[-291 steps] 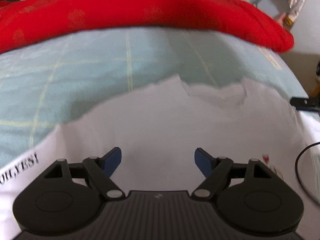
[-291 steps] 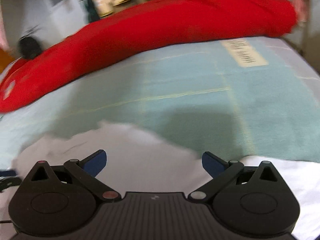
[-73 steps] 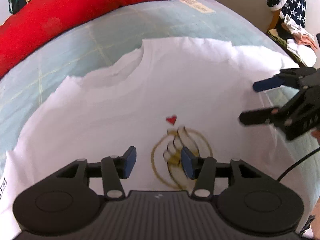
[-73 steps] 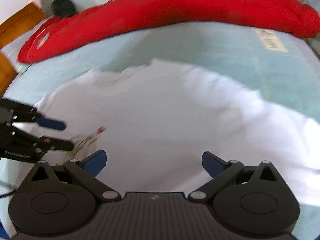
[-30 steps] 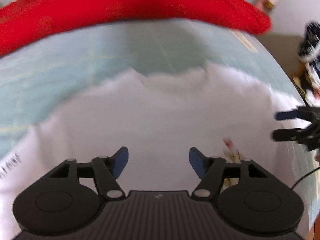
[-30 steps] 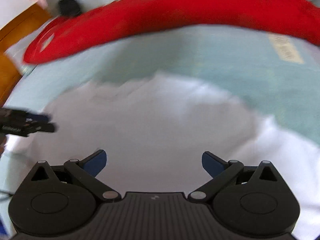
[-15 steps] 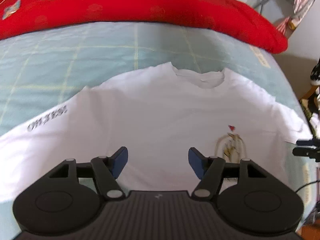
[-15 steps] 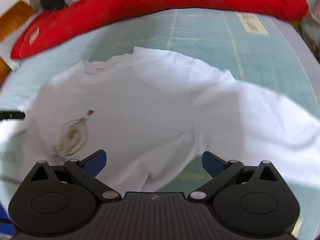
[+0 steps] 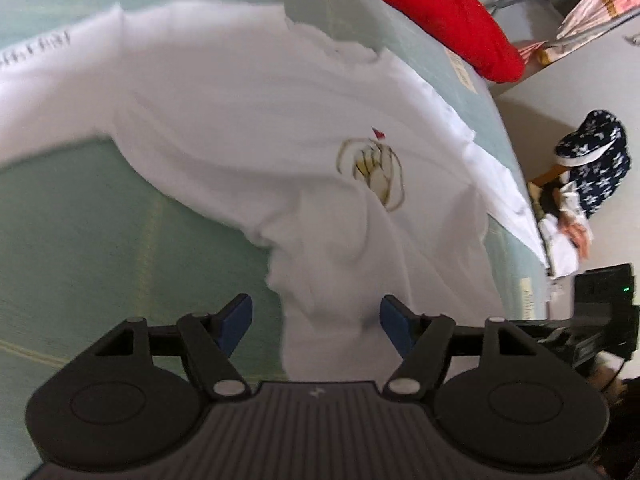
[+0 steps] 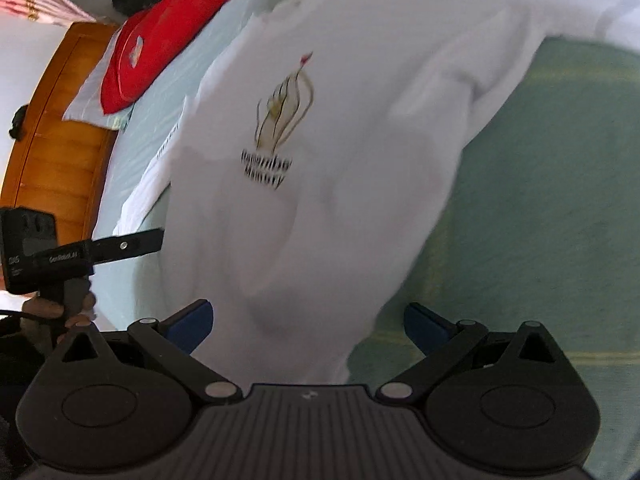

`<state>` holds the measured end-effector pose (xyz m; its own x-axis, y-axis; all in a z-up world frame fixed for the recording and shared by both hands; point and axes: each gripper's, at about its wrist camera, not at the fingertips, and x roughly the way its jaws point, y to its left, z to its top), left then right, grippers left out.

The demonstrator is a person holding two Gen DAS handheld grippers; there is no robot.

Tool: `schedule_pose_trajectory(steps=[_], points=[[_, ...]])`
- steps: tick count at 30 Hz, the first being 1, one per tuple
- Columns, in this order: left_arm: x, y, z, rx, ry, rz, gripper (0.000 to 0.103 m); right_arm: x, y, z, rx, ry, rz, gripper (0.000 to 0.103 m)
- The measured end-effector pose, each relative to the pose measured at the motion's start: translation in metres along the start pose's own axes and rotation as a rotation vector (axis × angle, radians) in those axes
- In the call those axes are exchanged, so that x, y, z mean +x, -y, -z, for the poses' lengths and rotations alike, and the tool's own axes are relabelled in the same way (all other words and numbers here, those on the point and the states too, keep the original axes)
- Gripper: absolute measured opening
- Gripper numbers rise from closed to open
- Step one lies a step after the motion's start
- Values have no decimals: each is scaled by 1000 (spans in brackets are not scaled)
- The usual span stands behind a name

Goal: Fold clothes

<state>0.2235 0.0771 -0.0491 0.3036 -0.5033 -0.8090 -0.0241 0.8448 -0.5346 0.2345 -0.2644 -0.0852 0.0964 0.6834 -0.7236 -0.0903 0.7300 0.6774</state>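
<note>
One white T-shirt lies on the bed, on a pale green sheet with thin yellow lines. It is face up. You can see the gold drawing on its chest, with a tiny red heart above it. In the right wrist view there are also dark words under the drawing, too blurry to read.

The shirt is not folded yet. It is bunched and wrinkly, and one sleeve is spread out to the side. The bottom part is pulled into a narrow, rumpled strip that comes toward both cameras. So I think the job is only at the start. All the folds are still left to do: the sleeves in, the sides in, then the bottom up.

The left gripper has its blue fingers spread apart, and they are opening a bit more. The bottom of the shirt sits between them, but the fingers do not squeeze it. The right gripper is spread wide too. The shirt's lower edge is between its fingers, and they are not pinching it either.

A long red pillow lies at the far end of the bed. A wooden headboard shows in the right wrist view. Beside the bed is a dark blue cloth with white stars.
</note>
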Motion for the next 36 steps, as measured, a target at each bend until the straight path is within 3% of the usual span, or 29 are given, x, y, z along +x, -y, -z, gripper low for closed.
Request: schedule_pose_trajectory(steps=[9,17,25,32,36], points=[[13,3,-13,-30,-75,189,71,4,-28,-21,-82,-34,-97,103],[4,9,-47,40,-15,237,71,-10,-53,-61,-191,44,-130,103],[16,20,-86,87,59,217,71,-6,-48,-110,-269,117,-41,103],[50,9,-111,31,59,97,71,21,-25,-138,-232,105,3,103],[54,14,-105,67,58,50,71,21,-23,-135,-229,107,6,103]])
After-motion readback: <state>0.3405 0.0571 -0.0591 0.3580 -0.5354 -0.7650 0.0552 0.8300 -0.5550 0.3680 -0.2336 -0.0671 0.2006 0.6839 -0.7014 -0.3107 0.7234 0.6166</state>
